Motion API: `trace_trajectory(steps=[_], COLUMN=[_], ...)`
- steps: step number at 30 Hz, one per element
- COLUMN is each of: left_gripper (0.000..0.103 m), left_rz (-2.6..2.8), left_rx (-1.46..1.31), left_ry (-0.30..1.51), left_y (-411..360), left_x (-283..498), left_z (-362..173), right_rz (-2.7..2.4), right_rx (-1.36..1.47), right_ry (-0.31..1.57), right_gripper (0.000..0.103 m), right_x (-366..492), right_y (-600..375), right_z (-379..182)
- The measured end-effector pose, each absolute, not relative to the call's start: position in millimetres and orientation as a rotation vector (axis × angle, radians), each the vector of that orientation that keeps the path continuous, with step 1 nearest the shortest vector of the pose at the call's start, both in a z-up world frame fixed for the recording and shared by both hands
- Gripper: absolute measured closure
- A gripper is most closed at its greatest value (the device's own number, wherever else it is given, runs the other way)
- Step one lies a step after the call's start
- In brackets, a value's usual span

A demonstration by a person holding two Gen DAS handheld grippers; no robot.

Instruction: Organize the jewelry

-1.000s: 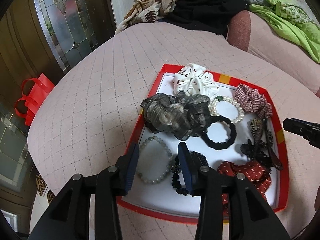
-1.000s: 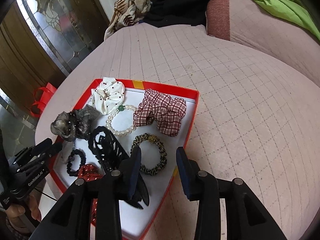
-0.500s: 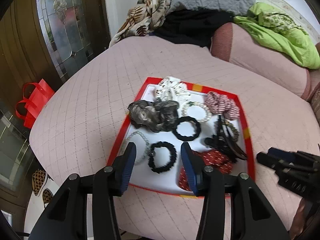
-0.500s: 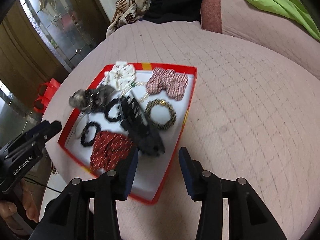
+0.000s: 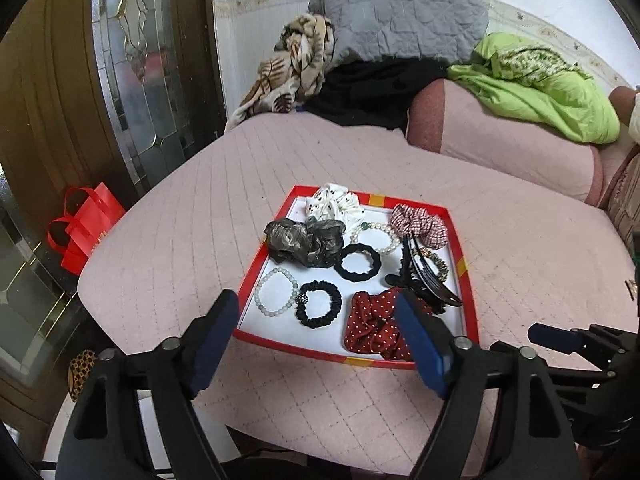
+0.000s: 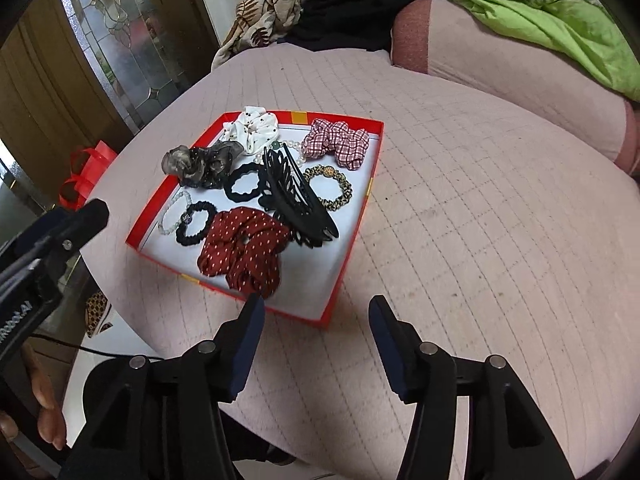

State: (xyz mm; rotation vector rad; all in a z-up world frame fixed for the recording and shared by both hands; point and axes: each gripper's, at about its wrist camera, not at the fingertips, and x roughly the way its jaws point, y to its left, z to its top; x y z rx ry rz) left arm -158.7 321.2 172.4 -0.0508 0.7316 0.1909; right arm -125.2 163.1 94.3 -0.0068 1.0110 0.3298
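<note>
A red-rimmed tray with a white floor lies on the pink quilted bed. It holds a white dotted scrunchie, a grey sheer scrunchie, a plaid scrunchie, a pearl bracelet, a pale bead bracelet, two black hair ties, a black claw clip, a leopard hair tie and a red dotted scrunchie. My left gripper is open and empty above the tray's near edge. My right gripper is open and empty, just short of the tray's near right corner.
A pink bolster and piled clothes, with a green garment and a grey cushion, lie at the back. A red bag stands on the floor at the left by a glass door.
Both grippers have pulled back and up from the tray, so the whole tray now shows. Both stay open and empty. The items in the tray have not moved.
</note>
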Motion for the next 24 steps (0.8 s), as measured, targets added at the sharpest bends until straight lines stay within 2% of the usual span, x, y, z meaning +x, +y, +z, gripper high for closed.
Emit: trace_trajectory(steps=[9, 15, 24], left_gripper=[0.02, 0.005, 0.002], left_rz=[0.228, 0.339, 0.347], left_rx=[-0.041, -0.068, -0.068], left_ry=[0.64, 0.496, 0.443], left_y=[317, 325, 328], left_x=[-191, -218, -235], left_z=[184, 203, 212], right_rz=[0.272, 0.259, 0.247], right_rx=[-0.05, -0.062, -0.057], right_ry=[0.958, 0.928, 0.853], right_gripper=[0.037, 0.033, 0.029], right_x=[-157, -167, -177], right_y=[167, 167, 163], right_z=[100, 105, 119])
